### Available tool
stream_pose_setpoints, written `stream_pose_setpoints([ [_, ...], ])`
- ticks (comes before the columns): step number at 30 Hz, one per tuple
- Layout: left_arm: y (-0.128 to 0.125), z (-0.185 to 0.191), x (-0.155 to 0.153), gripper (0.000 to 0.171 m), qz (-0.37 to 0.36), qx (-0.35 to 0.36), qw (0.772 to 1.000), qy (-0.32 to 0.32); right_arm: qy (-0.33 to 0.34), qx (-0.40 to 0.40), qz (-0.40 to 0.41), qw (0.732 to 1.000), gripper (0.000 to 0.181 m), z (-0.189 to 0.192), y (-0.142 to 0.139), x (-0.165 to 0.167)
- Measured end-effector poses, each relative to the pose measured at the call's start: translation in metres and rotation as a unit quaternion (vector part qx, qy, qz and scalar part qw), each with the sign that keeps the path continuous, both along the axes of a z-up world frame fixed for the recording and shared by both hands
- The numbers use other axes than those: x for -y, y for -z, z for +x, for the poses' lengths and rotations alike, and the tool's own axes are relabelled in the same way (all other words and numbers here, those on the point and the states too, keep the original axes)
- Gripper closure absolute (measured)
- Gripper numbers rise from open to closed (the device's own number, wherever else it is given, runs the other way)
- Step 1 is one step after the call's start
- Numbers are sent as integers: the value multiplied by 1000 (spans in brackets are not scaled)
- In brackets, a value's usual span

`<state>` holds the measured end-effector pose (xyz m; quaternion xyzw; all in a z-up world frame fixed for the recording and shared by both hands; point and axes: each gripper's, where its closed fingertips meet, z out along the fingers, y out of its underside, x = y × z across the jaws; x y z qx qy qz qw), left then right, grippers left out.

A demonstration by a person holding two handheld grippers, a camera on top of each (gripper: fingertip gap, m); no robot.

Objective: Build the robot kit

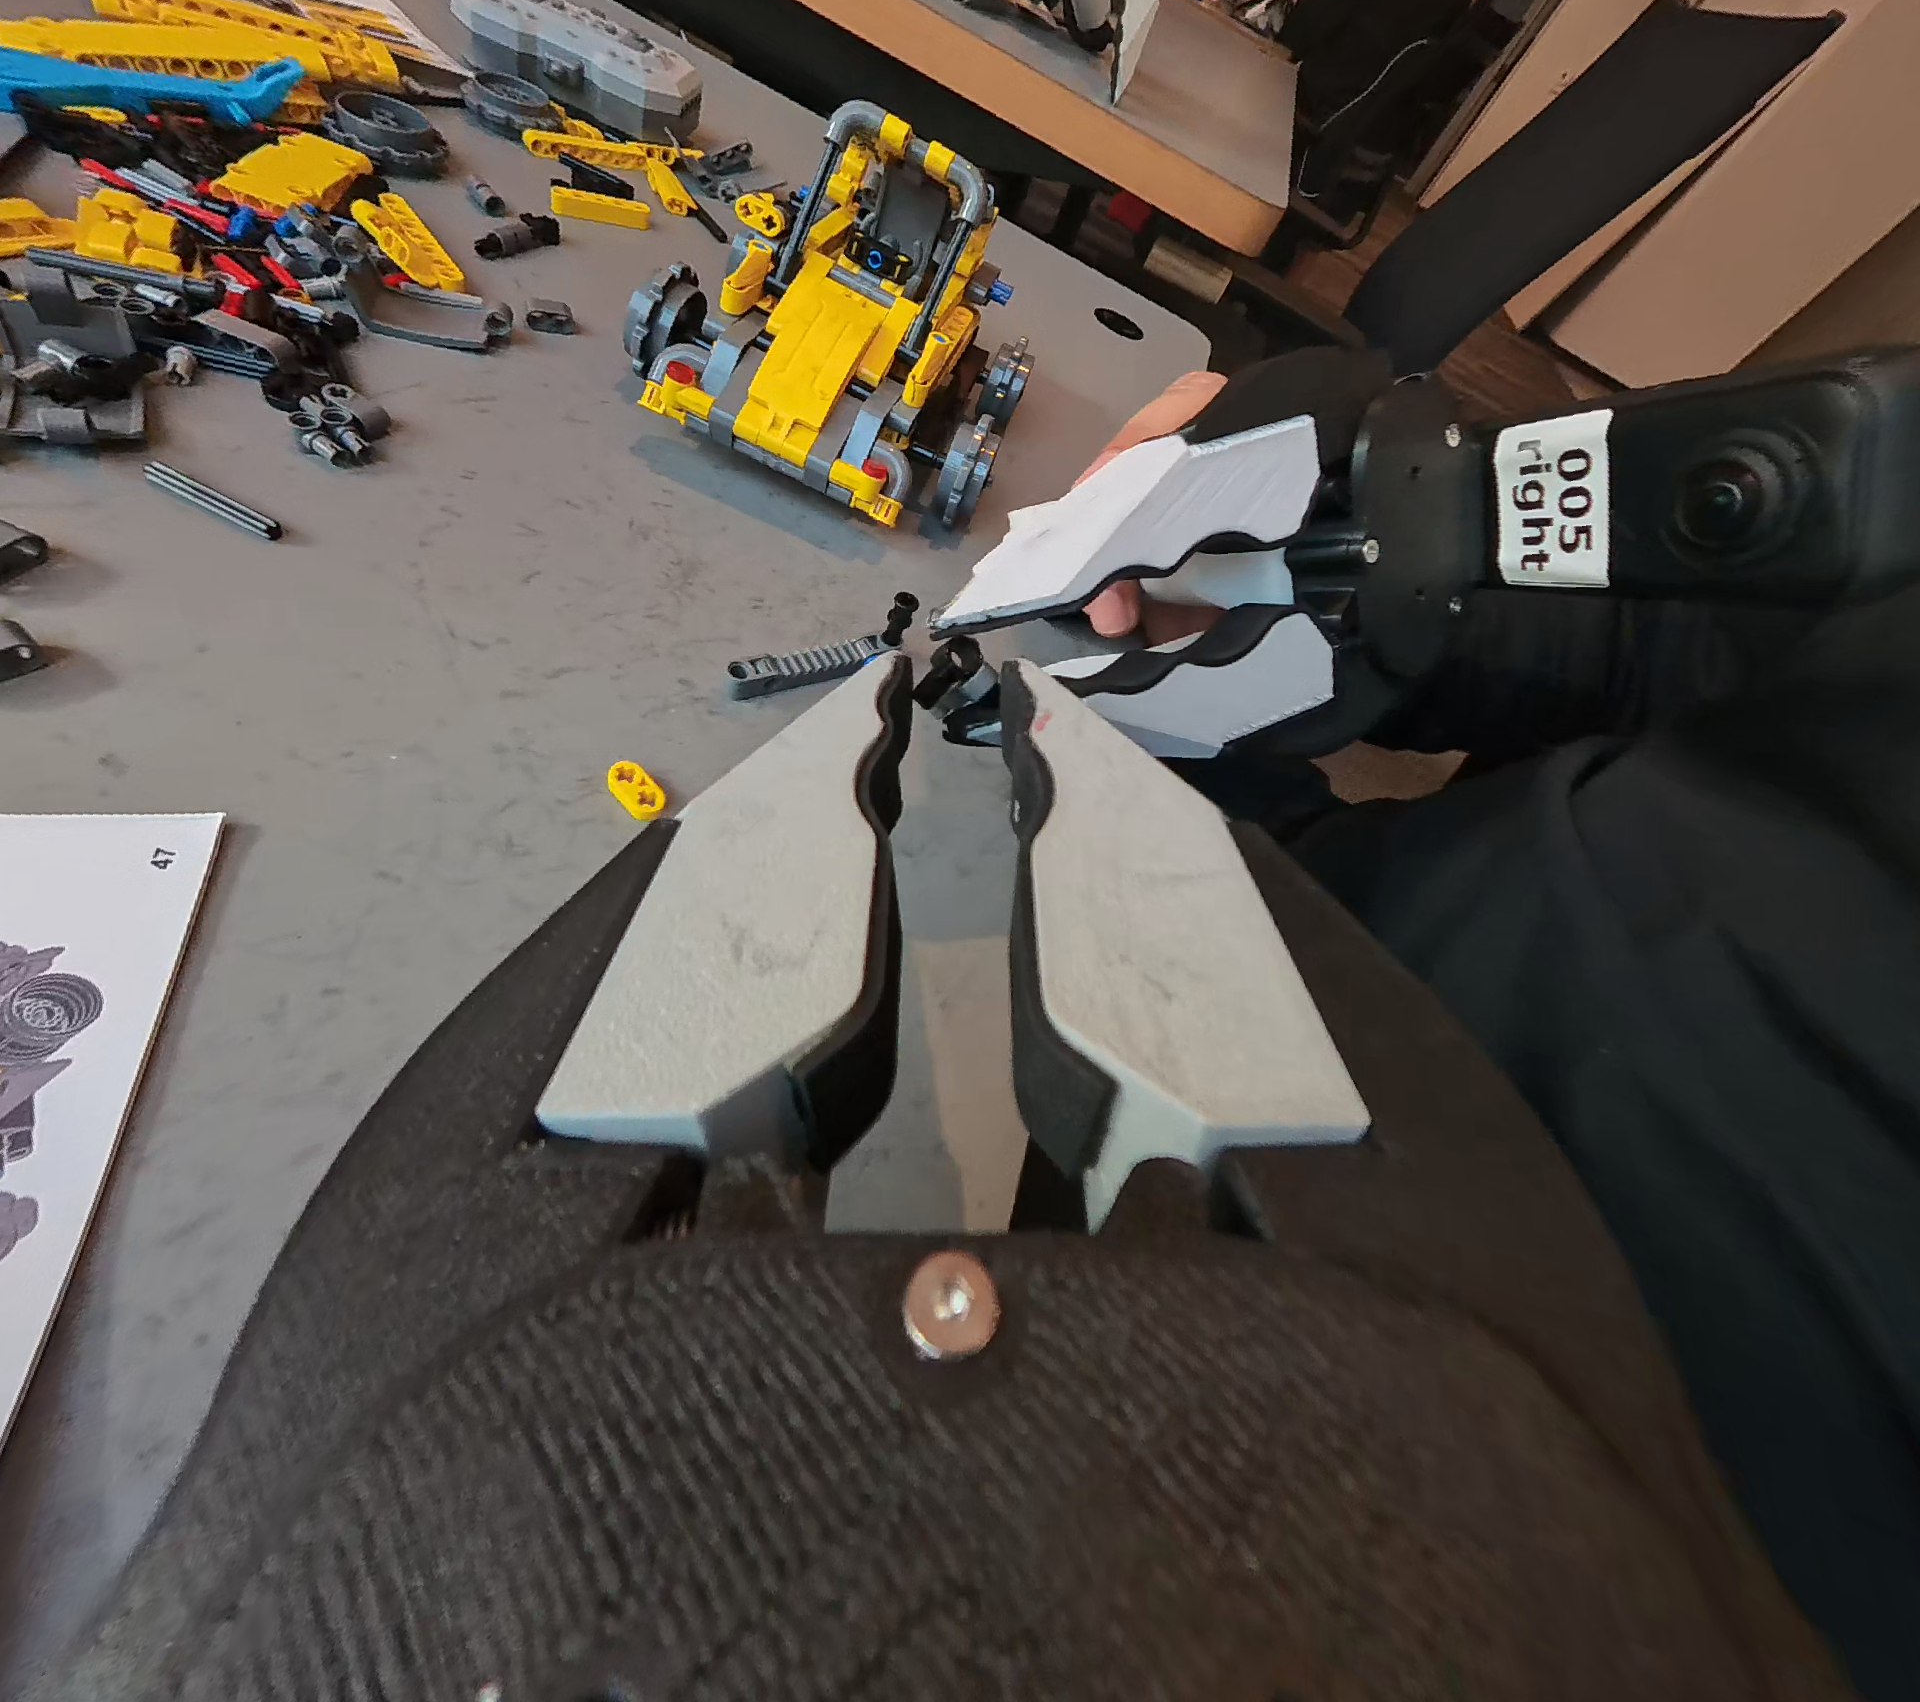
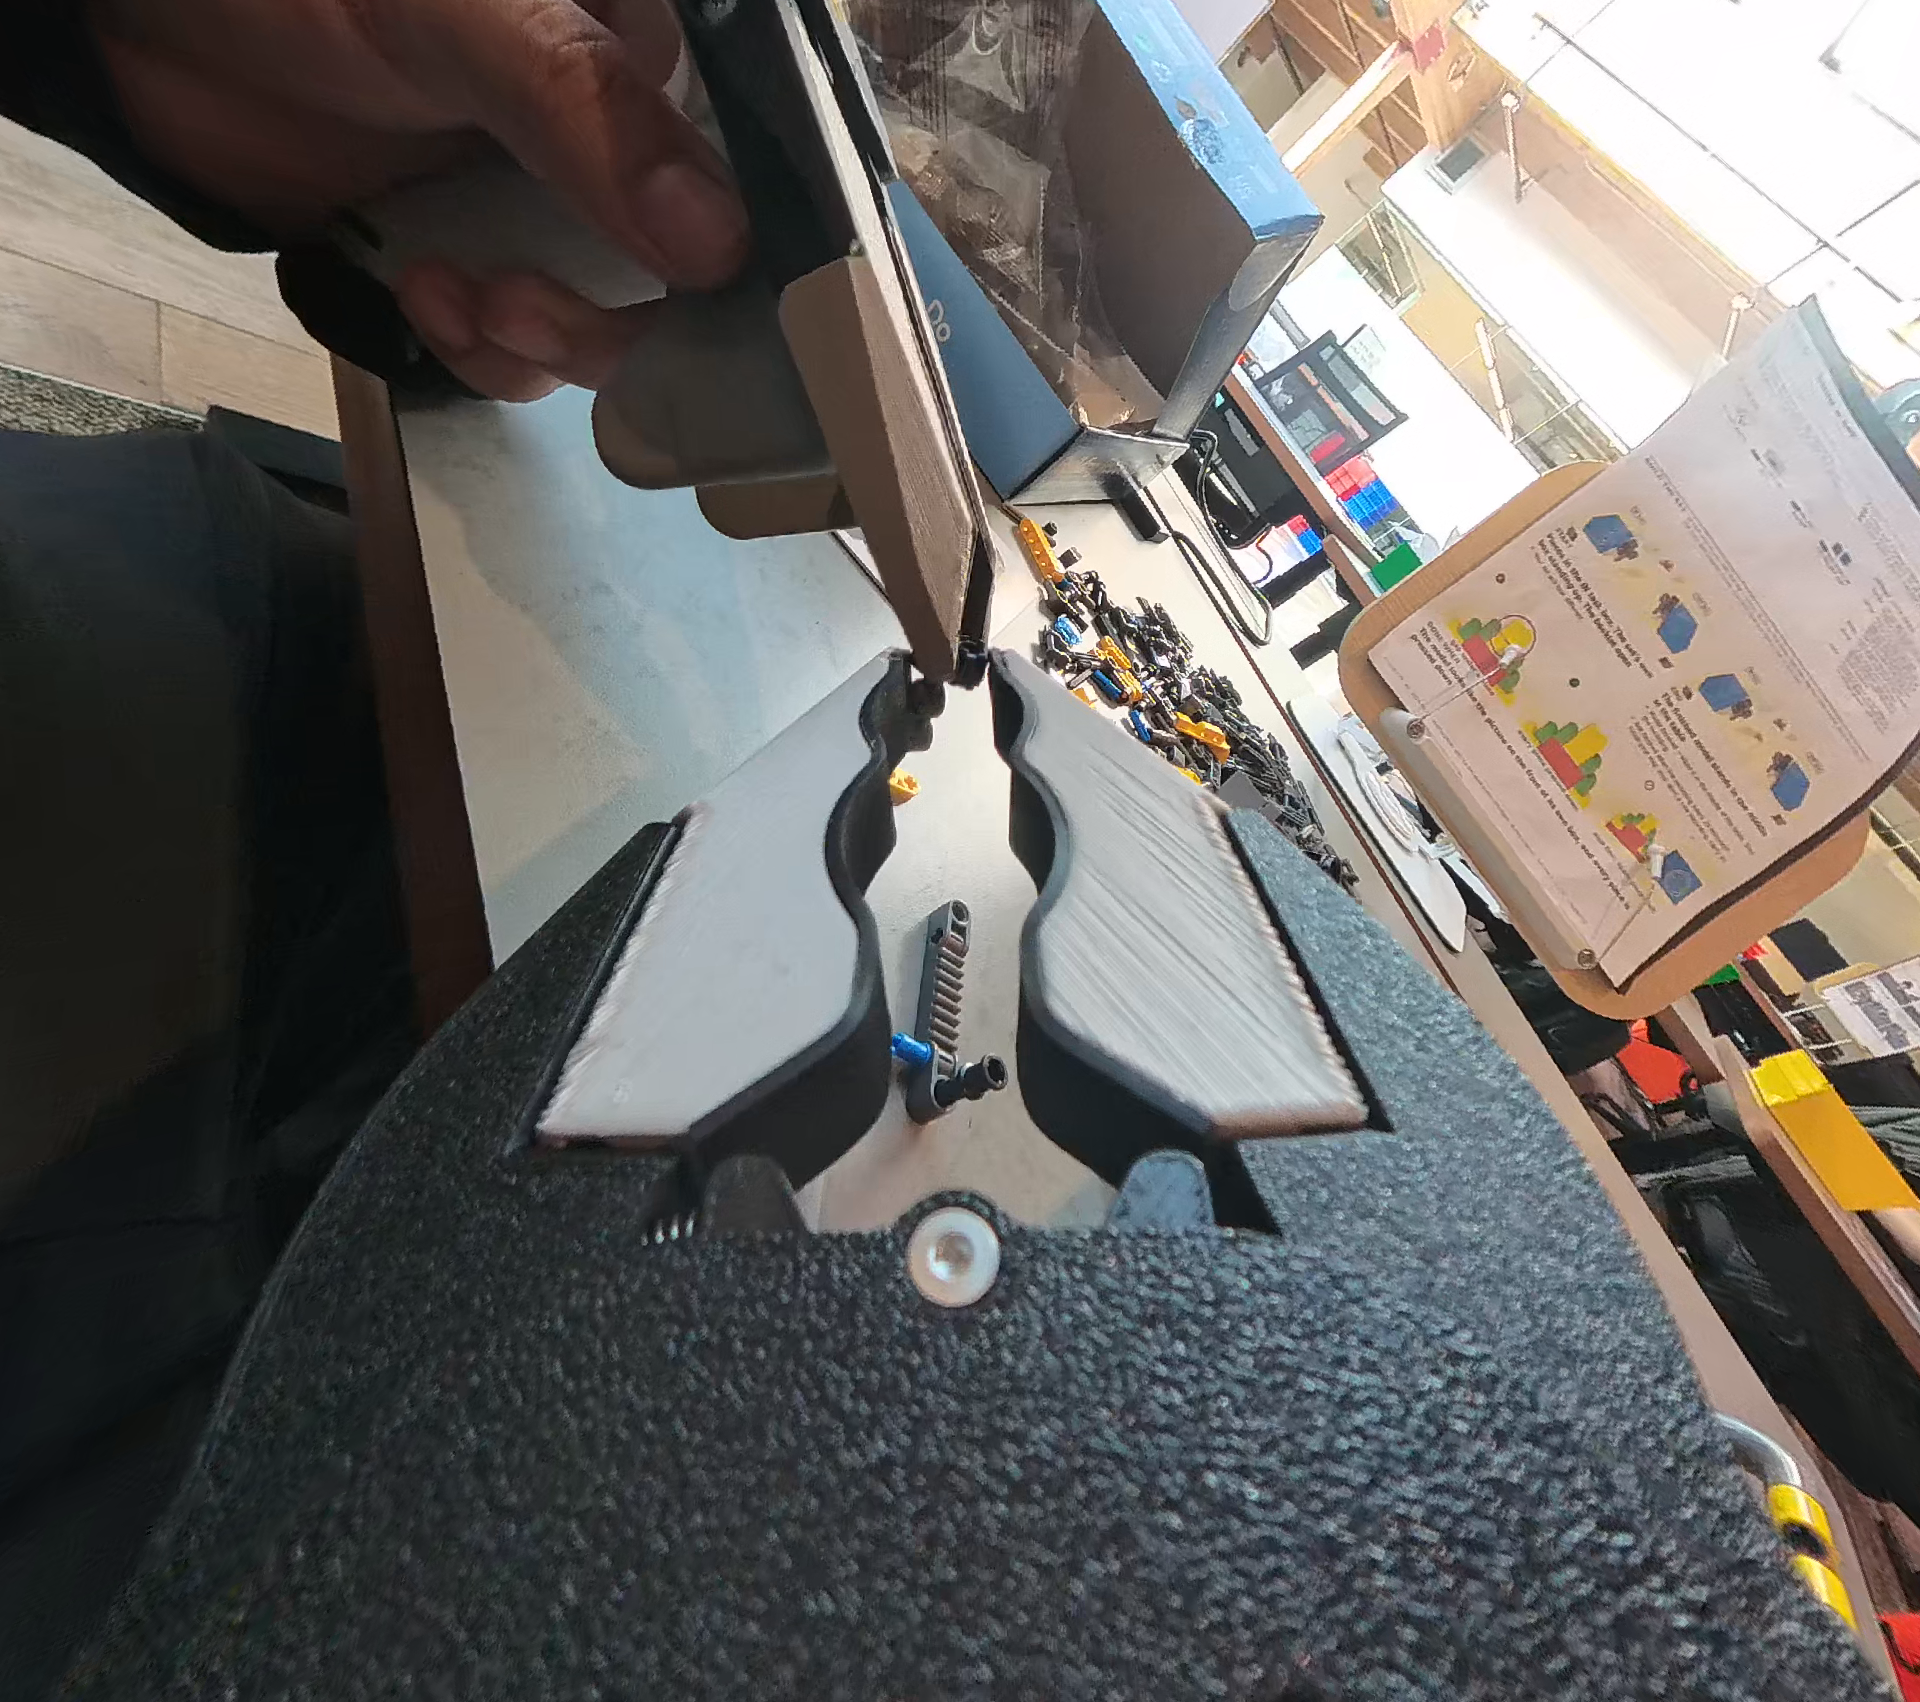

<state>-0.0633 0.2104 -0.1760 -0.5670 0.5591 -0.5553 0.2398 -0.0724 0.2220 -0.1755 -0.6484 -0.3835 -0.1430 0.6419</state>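
Observation:
My left gripper (image 1: pixel 956 681) is closed on a small black and grey connector piece (image 1: pixel 951 688), held just above the grey table (image 1: pixel 468 613). My right gripper (image 2: pixel 945 665) comes in from the right in the left wrist view (image 1: pixel 951 673); its fingertips close on the same piece (image 2: pixel 923 698) from the sides. In the right wrist view the left gripper (image 2: pixel 961 665) comes down from above, held by a hand (image 2: pixel 416 94). A grey toothed rack (image 1: pixel 805 663) with a blue pin and a black pin lies on the table just beyond the tips; it also shows in the right wrist view (image 2: pixel 945 1008).
A yellow and grey vehicle model (image 1: pixel 821 343) stands beyond the grippers. Loose parts (image 1: pixel 208 198) and a grey battery box (image 1: pixel 577 52) lie far left. A small yellow link (image 1: pixel 636 788) and a booklet (image 1: pixel 83 1029) lie near left. A blue box (image 2: pixel 1143 198) and an instruction sheet on a stand (image 2: pixel 1662 665) show in the right wrist view.

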Motion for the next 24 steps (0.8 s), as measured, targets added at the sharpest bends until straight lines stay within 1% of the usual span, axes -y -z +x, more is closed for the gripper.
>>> stream_pose_setpoints([
  [3, 0, 1, -4, 157, 5, 1, 1000, -16, 7, 4, 3, 1000, 166, 2, 0, -1],
  [5, 2, 3, -11, 157, -15, -10, 999, -41, 12, 7, 8, 1000, 166, 3, 0, -2],
  [7, 4, 6, -16, 157, -61, -21, 996, -68, 20, 10, 11, 1000, 165, 4, -1, -3],
  [10, 1, 9, -12, 158, -136, -12, 987, -82, 28, 14, 12, 999, 162, 6, 0, -4],
  [13, -2, 14, -8, 158, -181, 5, 979, -97, 26, 10, 22, 999, 159, 4, -4, -3],
  [15, -3, 15, -6, 158, -205, 13, 974, -99, 28, 4, 22, 999, 159, 5, -5, -3],
  [18, -4, 16, -3, 158, -237, 19, 967, -91, 38, -5, 25, 999, 168, 10, -7, -4],
  [19, -5, 16, -3, 158, -246, 22, 965, -91, 38, -8, 26, 999, 168, 11, -8, -4],
  [24, -4, 17, -3, 159, -246, 27, 964, -93, 38, -10, 25, 999, 170, 11, -8, -3],
])
